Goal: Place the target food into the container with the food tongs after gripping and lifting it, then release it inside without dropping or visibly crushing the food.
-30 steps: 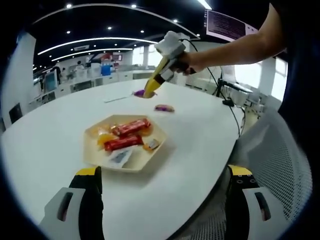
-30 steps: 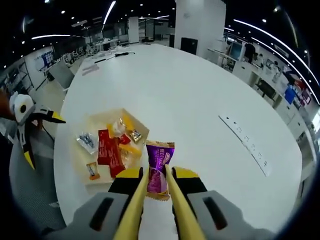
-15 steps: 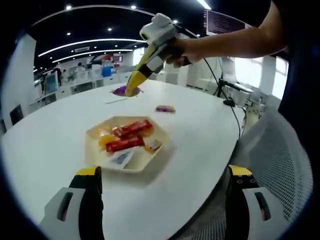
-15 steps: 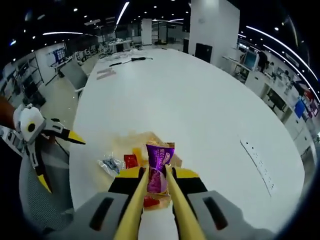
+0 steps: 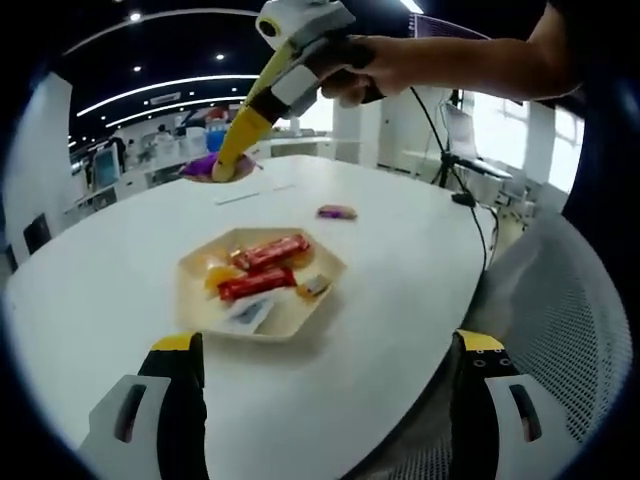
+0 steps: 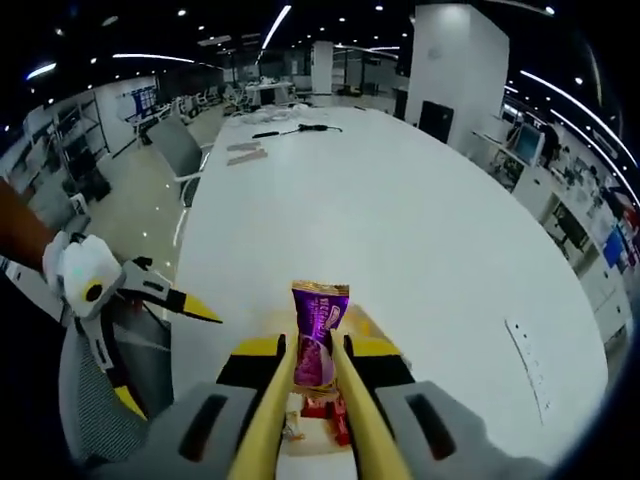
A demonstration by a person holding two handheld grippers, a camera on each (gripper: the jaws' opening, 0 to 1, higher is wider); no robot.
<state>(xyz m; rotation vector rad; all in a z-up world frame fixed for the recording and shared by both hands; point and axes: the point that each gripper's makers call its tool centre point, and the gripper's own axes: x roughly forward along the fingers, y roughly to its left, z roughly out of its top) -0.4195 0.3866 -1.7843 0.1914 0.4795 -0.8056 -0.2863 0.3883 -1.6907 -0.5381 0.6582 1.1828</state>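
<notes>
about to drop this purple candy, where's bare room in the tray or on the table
Tray: the middle is crowded with red bars; the rim toward the left gripper is barer. Table: wide bare stretches left of the tray and beyond the loose purple candy.

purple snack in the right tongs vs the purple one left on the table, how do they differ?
The held purple snack is pinched between the right hand-held gripper tongs, lifted above the tray; the loose purple snack lies on the white table, beyond the tray.

The held one stands upright along the tongs; the loose one lies flat.

The held one is gripped; the loose one is untouched.

Both are purple wrapped packets outside the tray.
</notes>
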